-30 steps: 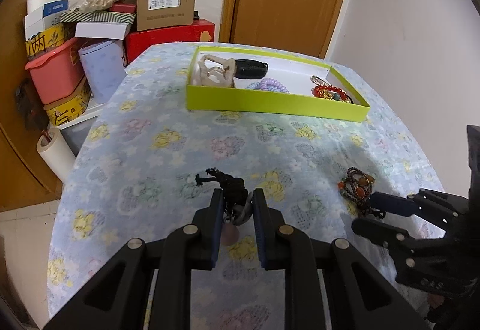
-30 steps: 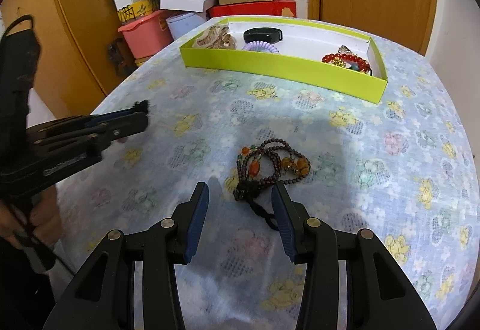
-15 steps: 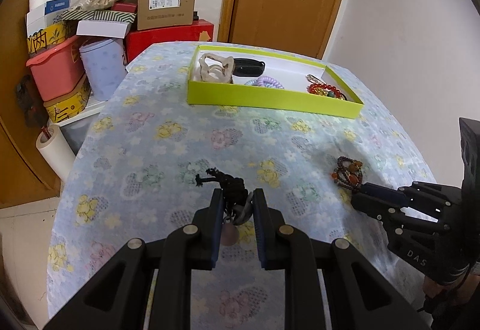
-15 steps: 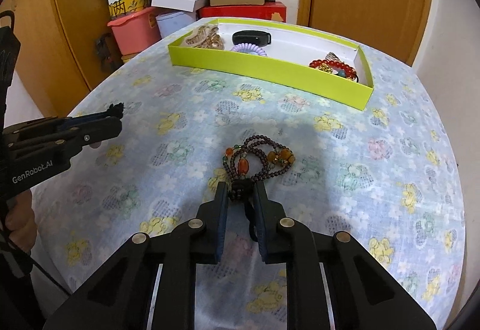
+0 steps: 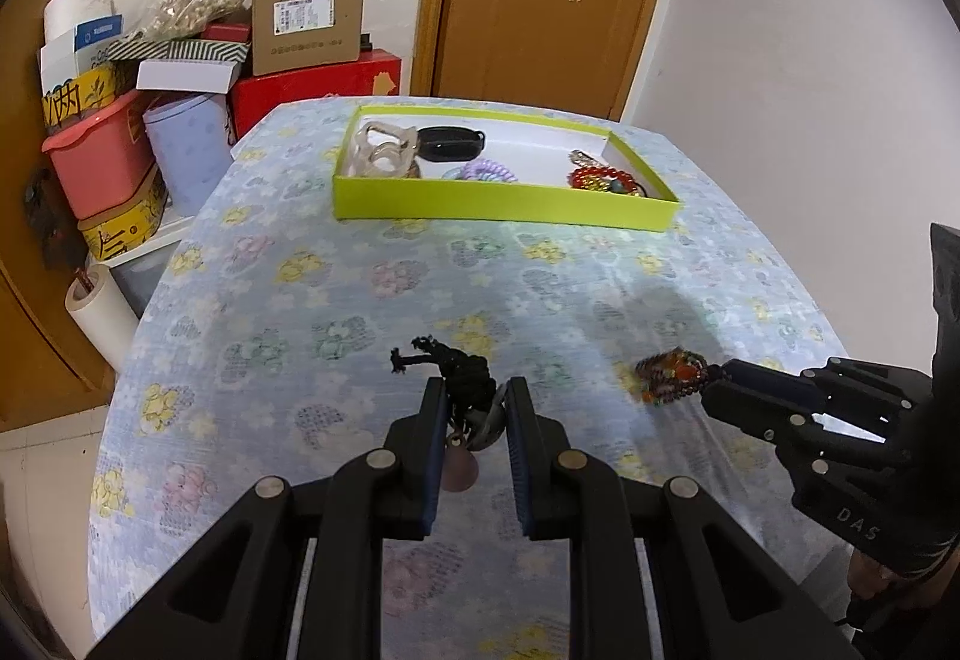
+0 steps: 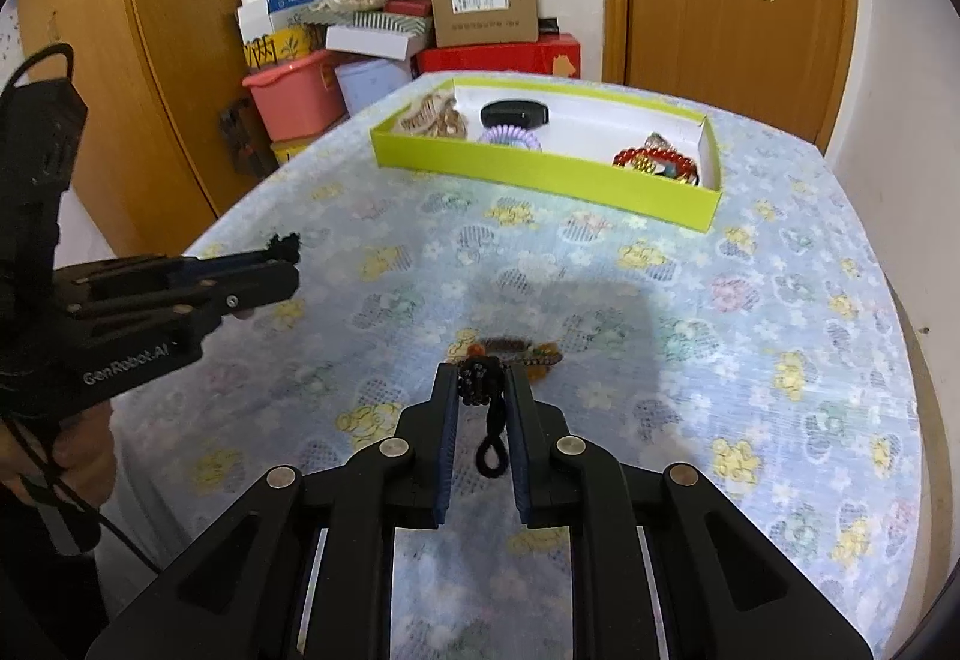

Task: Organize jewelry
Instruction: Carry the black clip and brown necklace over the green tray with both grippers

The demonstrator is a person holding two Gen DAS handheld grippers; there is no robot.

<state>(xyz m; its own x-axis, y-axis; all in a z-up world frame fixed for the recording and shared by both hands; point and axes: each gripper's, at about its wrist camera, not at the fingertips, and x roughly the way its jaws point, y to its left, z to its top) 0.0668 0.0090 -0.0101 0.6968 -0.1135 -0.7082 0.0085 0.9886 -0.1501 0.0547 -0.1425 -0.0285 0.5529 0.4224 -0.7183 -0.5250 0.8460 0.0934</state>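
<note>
Dark-beaded bracelet [image 6: 480, 381] with orange stones, black cord loop

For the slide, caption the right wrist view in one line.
Right gripper closing on a brown beaded bracelet over the floral tablecloth, lime-green jewelry tray beyond.

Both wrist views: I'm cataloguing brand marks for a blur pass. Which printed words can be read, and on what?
"GenRobot.AI": on the left gripper's body.
"DAS": on the right gripper's body.
Cardboard box label: print too small to read.
Yellow tin: black characters, unclear.
</note>
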